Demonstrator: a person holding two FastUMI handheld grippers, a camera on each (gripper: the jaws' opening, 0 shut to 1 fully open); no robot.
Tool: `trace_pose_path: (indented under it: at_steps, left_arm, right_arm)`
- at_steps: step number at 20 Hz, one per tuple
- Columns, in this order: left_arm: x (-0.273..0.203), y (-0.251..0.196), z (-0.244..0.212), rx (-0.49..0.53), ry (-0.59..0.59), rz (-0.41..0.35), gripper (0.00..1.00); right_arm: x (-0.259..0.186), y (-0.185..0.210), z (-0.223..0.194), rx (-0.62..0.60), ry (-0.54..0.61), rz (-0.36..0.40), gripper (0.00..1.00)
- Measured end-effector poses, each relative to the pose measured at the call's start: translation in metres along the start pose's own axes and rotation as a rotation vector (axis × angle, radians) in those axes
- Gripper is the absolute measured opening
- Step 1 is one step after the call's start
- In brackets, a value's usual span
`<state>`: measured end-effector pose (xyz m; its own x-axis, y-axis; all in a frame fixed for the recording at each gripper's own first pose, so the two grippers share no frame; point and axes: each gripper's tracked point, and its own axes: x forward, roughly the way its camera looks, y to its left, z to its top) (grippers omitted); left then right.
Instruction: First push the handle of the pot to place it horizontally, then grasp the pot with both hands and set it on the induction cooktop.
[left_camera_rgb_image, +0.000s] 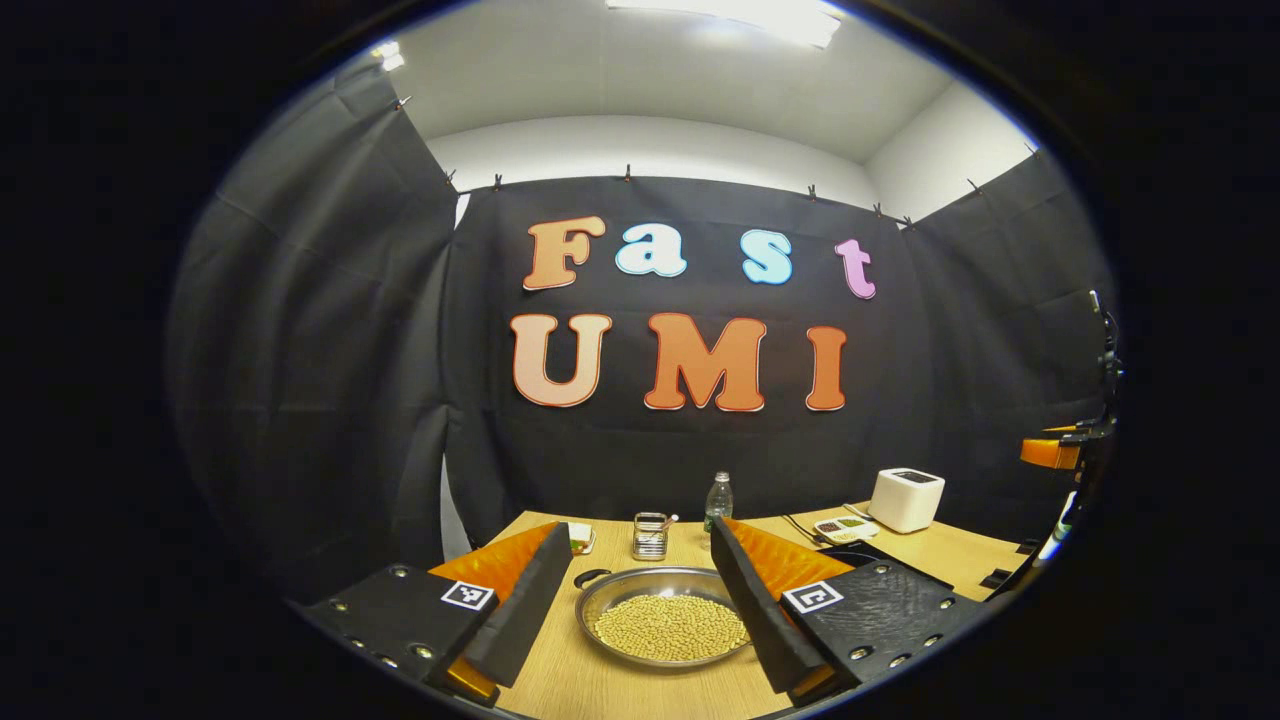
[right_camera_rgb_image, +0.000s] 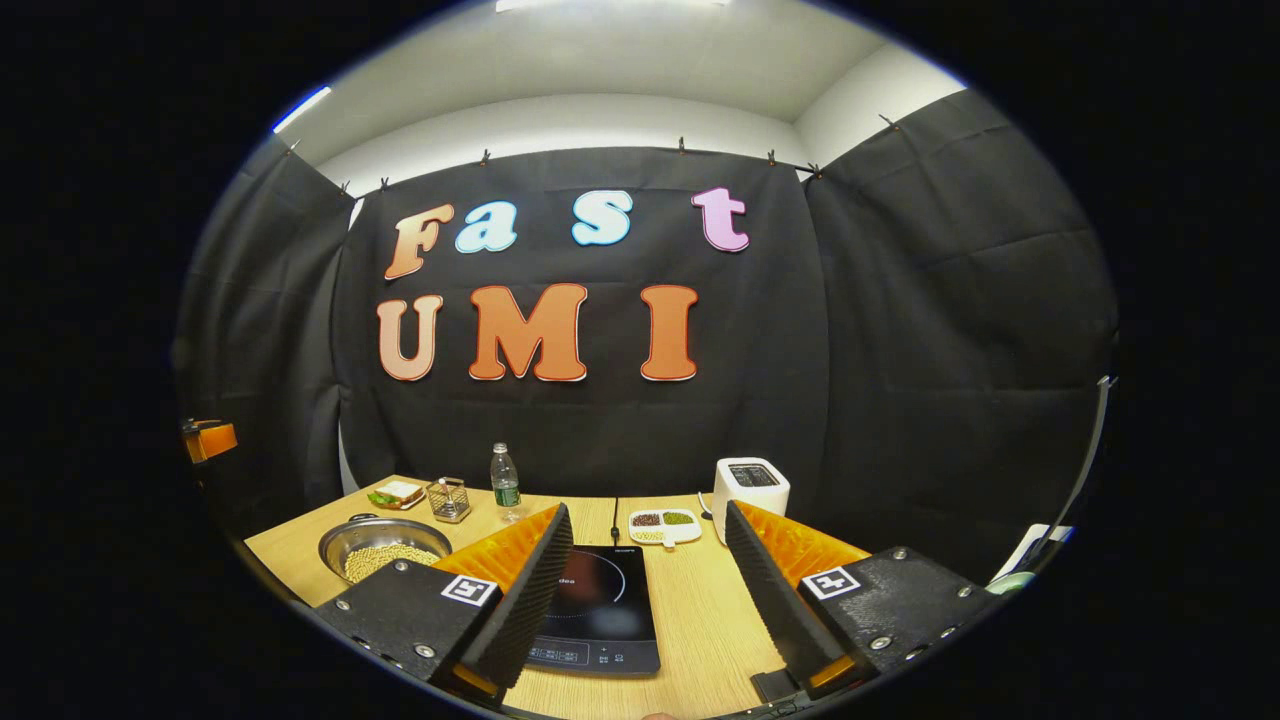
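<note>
Pot on table, both grippers spread wide, nothing held.

The pot (left_camera_rgb_image: 665, 622) of beans is seen on the wooden table (left_camera_rgb_image: 620, 690), framed between the left gripper (left_camera_rgb_image: 635, 610) fingers. The induction cooktop (right_camera_rgb_image: 600, 610) is framed by the right gripper (right_camera_rgb_image: 640, 600), the pot lying apart to its left.

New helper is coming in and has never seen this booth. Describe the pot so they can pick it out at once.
Start at the wooden table and find the flat black induction cooktop near its front edge. The pot sits apart from it, towards the table's left end in the right gripper view. It is the wide, shallow metal vessel filled with small pale beans, unlike the wire holder and water bottle behind it.
</note>
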<state>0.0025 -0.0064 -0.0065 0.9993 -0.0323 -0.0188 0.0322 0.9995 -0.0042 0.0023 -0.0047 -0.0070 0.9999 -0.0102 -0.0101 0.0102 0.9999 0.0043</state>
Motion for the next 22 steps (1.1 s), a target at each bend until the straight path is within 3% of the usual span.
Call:
trace_pose_path:
  at_steps: [4,5,6,8,10,11,12,14,17,18,21,22]
  left_arm:
    - [-0.004,-0.004,-0.002,-0.001,0.006,-0.020,0.94]
    - [-0.006,-0.005,-0.002,0.003,0.006,-0.021,0.90]
    - [-0.004,-0.005,-0.004,0.008,0.012,-0.023,0.81]
    - [-0.004,-0.004,-0.006,0.007,0.015,-0.024,0.82]
    - [-0.004,-0.006,-0.013,0.000,0.038,-0.030,0.66]
    - [-0.005,-0.008,-0.014,-0.002,0.042,-0.039,0.64]
    - [-0.003,-0.011,-0.017,0.003,0.055,-0.049,0.48]
    - [-0.005,-0.015,-0.023,0.021,0.069,-0.067,0.37]
    - [-0.004,-0.024,-0.023,0.017,0.070,-0.098,0.29]
    - [-0.002,-0.028,-0.030,0.015,0.080,-0.108,0.18]
    - [-0.003,-0.036,-0.049,0.042,0.118,-0.120,0.17]
    - [-0.003,-0.042,-0.057,0.050,0.140,-0.135,0.00]
  right_arm:
    - [0.001,0.001,-0.001,-0.002,0.004,0.001,0.95]
    - [0.000,0.001,-0.002,-0.001,0.005,0.001,0.95]
    - [0.000,0.001,-0.003,-0.001,0.006,0.002,0.95]
    - [-0.001,0.001,-0.004,-0.001,0.009,0.001,0.95]
    - [0.000,0.002,-0.005,-0.006,0.009,0.000,0.95]
    - [-0.001,0.002,-0.005,-0.012,0.009,-0.001,0.95]
    - [0.000,0.002,-0.005,-0.017,0.009,-0.002,0.95]
    - [0.000,0.003,-0.005,-0.021,0.009,-0.001,0.95]
    - [0.001,0.003,-0.008,-0.015,0.015,0.001,0.95]
    - [0.002,0.003,-0.009,-0.016,0.017,0.000,0.95]
    - [0.003,-0.003,-0.009,-0.025,0.017,-0.016,0.95]
    - [0.003,-0.005,-0.009,-0.024,0.015,-0.022,0.95]
